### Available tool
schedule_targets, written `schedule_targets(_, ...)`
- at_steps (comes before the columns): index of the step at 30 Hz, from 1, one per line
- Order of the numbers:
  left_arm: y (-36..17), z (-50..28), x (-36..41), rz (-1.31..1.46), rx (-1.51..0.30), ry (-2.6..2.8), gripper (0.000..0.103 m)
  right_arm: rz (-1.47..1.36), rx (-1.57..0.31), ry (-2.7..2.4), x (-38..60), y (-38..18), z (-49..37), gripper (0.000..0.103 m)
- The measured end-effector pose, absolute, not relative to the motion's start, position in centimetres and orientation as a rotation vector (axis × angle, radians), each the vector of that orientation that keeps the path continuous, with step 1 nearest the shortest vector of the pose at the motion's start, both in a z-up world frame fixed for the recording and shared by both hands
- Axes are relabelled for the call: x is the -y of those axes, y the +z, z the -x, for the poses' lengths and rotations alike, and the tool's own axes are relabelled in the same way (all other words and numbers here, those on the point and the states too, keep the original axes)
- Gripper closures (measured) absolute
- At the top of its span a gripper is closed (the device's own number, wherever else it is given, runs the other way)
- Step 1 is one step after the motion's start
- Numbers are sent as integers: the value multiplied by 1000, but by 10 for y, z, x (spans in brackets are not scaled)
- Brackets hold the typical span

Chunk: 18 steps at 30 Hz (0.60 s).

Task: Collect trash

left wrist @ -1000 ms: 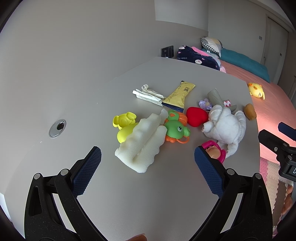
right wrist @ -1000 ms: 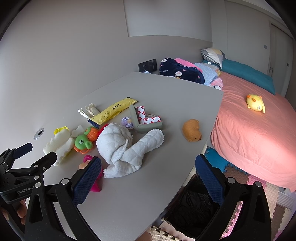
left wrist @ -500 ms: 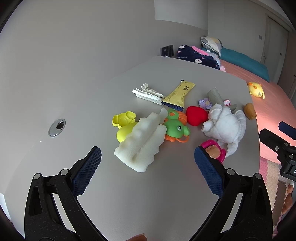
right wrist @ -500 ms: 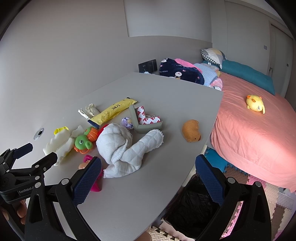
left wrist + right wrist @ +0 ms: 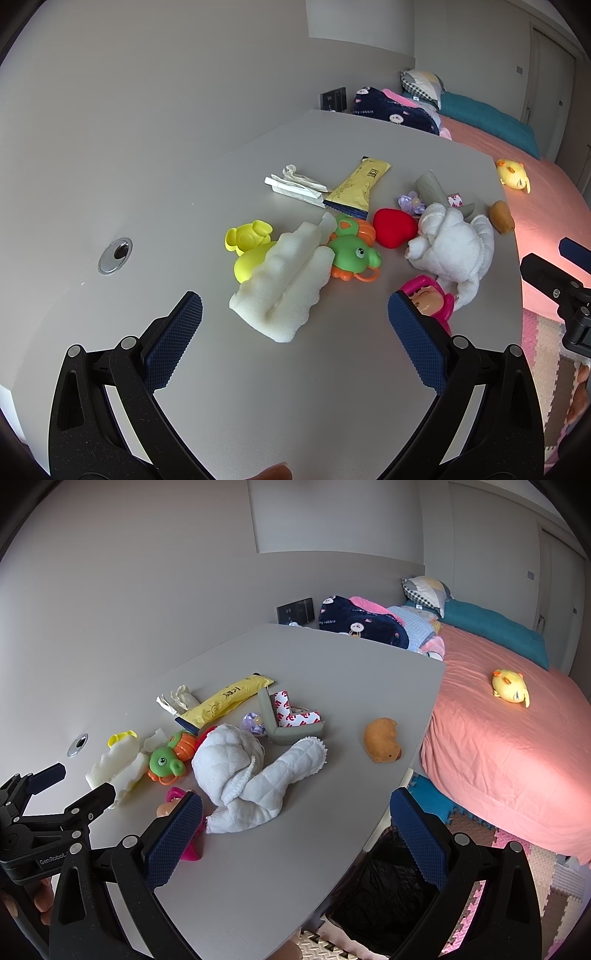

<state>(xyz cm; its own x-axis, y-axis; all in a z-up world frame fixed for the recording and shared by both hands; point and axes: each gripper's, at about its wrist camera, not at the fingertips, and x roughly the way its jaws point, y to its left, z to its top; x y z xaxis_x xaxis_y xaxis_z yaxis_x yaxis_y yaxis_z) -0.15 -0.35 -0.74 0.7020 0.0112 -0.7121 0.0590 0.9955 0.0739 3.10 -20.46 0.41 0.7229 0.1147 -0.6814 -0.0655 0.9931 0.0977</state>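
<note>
On the grey table (image 5: 221,369) lies a pile of litter and toys. A white foam chunk (image 5: 284,291) rests just ahead of my open left gripper (image 5: 295,317), with nothing between the pads. Beyond it are a yellow wrapper (image 5: 356,184), crumpled white paper strips (image 5: 295,182) and a grey corner guard (image 5: 430,186) with 3M tape (image 5: 291,716). My right gripper (image 5: 297,812) is open and empty, held over the table's near edge. A bin with a black bag (image 5: 384,886) stands on the floor below it. The left gripper (image 5: 48,794) shows at the left in the right wrist view.
Toys sit among the litter: a green frog (image 5: 352,253), a red heart (image 5: 393,229), yellow moulds (image 5: 251,243), a pink doll (image 5: 428,297), a brown animal (image 5: 380,740) and a white cloth (image 5: 243,775). A pink bed (image 5: 517,738) stands to the right, and a cable hole (image 5: 115,254) is at the left.
</note>
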Motion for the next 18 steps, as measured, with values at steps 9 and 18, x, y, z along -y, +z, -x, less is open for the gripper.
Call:
schedule_targets(9,-13,-8,-11,-52,-821,-38,6,-75,-768,156,202,-2,-38,2)
schedule_targets(18,-15,-28,-21,-44,-823,-31,6,-58,-786,181,187,-9,-59,2)
